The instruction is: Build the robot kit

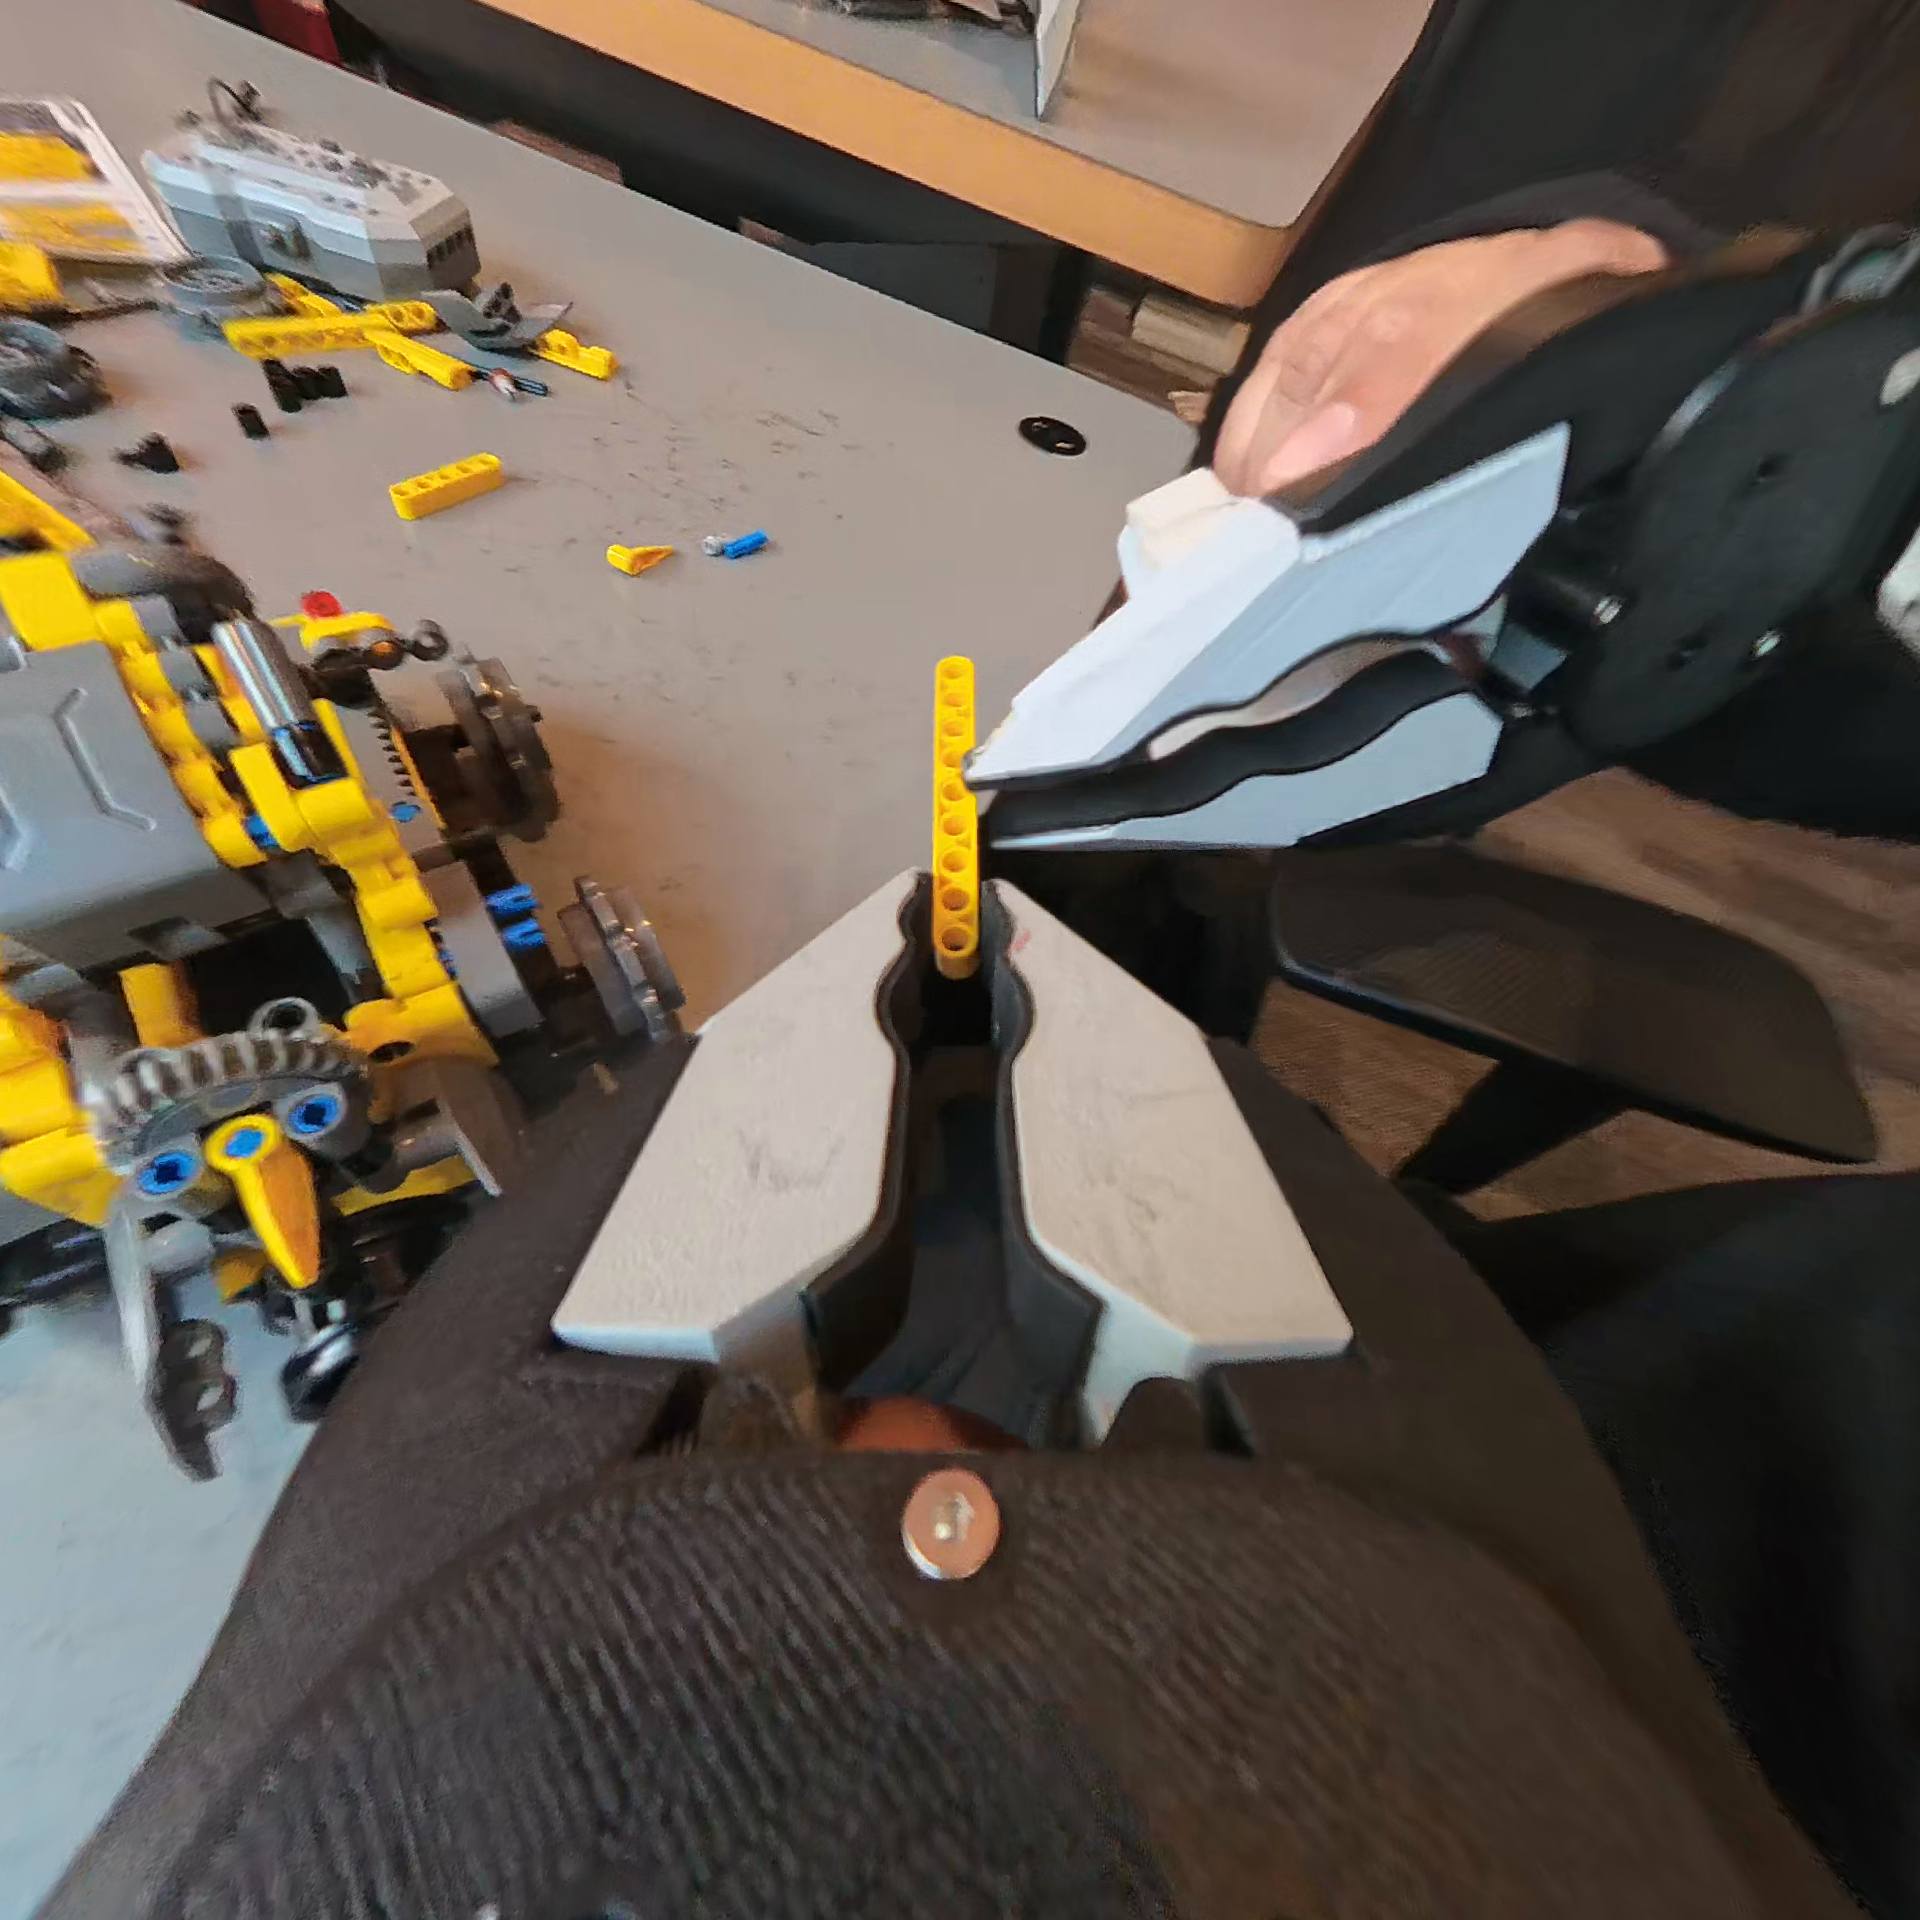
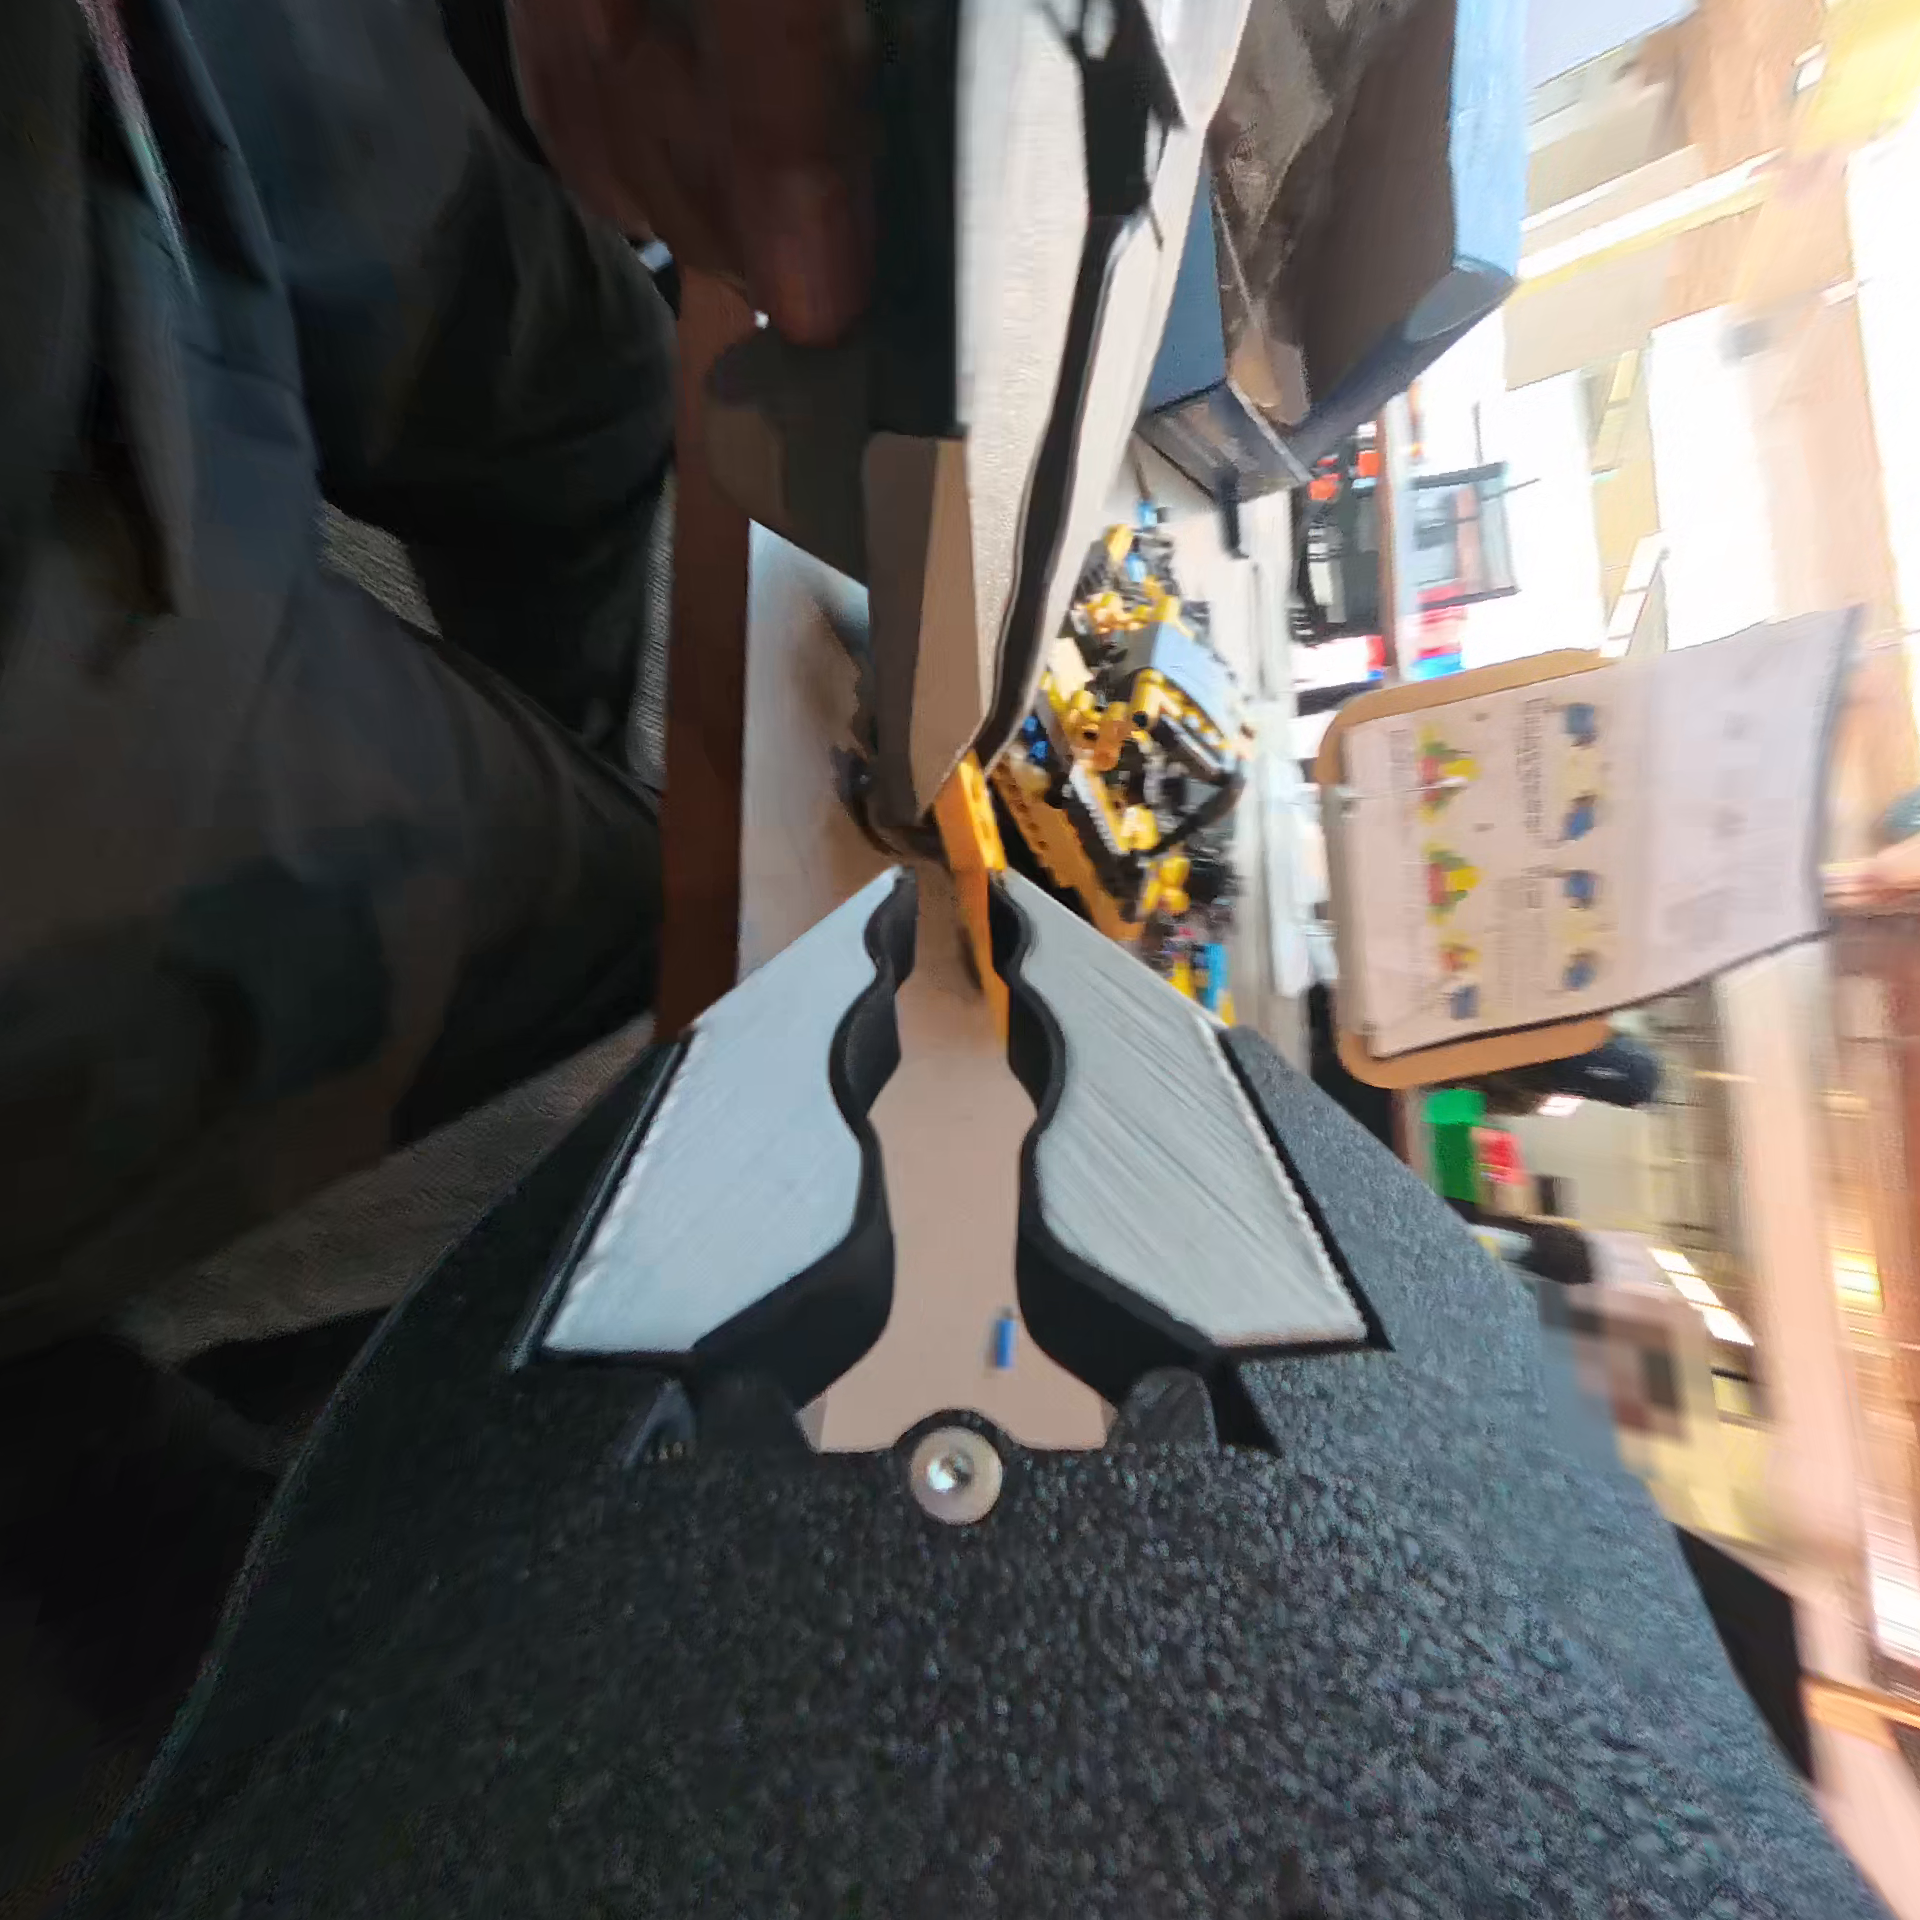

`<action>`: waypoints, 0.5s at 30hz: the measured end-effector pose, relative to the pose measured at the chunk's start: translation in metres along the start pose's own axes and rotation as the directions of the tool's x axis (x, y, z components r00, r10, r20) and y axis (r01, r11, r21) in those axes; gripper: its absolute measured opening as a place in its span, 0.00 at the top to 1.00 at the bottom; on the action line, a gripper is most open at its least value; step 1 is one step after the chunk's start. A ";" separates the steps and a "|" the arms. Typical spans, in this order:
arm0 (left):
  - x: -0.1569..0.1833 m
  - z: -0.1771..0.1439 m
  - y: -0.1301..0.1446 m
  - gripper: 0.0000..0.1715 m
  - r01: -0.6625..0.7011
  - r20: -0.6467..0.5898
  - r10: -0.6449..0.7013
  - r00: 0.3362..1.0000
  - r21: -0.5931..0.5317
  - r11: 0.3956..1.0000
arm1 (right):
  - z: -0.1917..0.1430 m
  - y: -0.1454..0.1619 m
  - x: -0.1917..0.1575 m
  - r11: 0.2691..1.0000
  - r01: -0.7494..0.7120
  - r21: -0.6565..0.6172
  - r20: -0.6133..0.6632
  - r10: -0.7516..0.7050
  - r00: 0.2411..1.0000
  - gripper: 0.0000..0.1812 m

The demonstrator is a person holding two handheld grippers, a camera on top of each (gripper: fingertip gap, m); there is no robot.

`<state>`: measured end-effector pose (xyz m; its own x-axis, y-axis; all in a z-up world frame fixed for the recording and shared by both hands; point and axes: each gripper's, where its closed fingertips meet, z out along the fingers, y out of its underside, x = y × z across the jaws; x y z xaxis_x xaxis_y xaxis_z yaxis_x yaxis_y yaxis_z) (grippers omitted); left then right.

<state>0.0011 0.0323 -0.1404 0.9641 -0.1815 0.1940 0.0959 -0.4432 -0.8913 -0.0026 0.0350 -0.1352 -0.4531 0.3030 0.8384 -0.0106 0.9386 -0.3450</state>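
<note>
A long yellow beam with holes (image 1: 954,748) stands up from my left gripper (image 1: 951,904), which is shut on its lower end. My right gripper (image 1: 982,805) comes in from the right, held by a hand (image 1: 1403,343), and its tips close on the beam's middle. In the right wrist view, the beam (image 2: 977,831) runs between my right gripper's tips (image 2: 953,888), against the right finger. The left gripper (image 2: 925,675) comes down from above and holds the beam's other end. Both grippers are off the table's right edge.
A large yellow and grey brick-built vehicle model (image 1: 208,831) stands on the grey table (image 1: 779,364) at left. Loose parts lie behind it: a short yellow beam (image 1: 447,485), a blue pin (image 1: 743,543), a grey motor box (image 1: 312,208). A black chair (image 1: 1558,987) is at right. The tips of both grippers are at nearly the same place.
</note>
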 end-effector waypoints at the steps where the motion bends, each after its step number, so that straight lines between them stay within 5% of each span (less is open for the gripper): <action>1: -0.002 0.000 0.001 0.99 -0.054 0.035 0.054 0.998 0.001 0.999 | -0.001 0.001 -0.004 0.998 -0.062 0.012 0.055 0.061 0.997 0.92; 4: -0.008 -0.002 0.001 0.98 -0.314 0.163 0.312 0.936 -0.016 0.949 | -0.005 0.003 -0.010 0.978 -0.209 0.015 0.212 0.201 0.956 0.91; 7: -0.001 -0.002 0.008 0.97 -0.467 0.164 0.469 0.868 -0.056 0.883 | -0.007 0.002 -0.004 0.959 -0.283 0.007 0.251 0.272 0.929 0.85; 15: 0.008 -0.004 0.015 0.98 -0.496 0.088 0.499 0.862 -0.049 0.867 | -0.001 0.003 -0.019 0.956 -0.291 -0.042 0.339 0.287 0.896 0.95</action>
<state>0.0096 0.0208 -0.1504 0.9009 -0.3005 -0.3131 -0.4074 -0.3369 -0.8489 0.0071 0.0320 -0.1519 -0.7111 0.4852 0.5088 0.1590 0.8159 -0.5559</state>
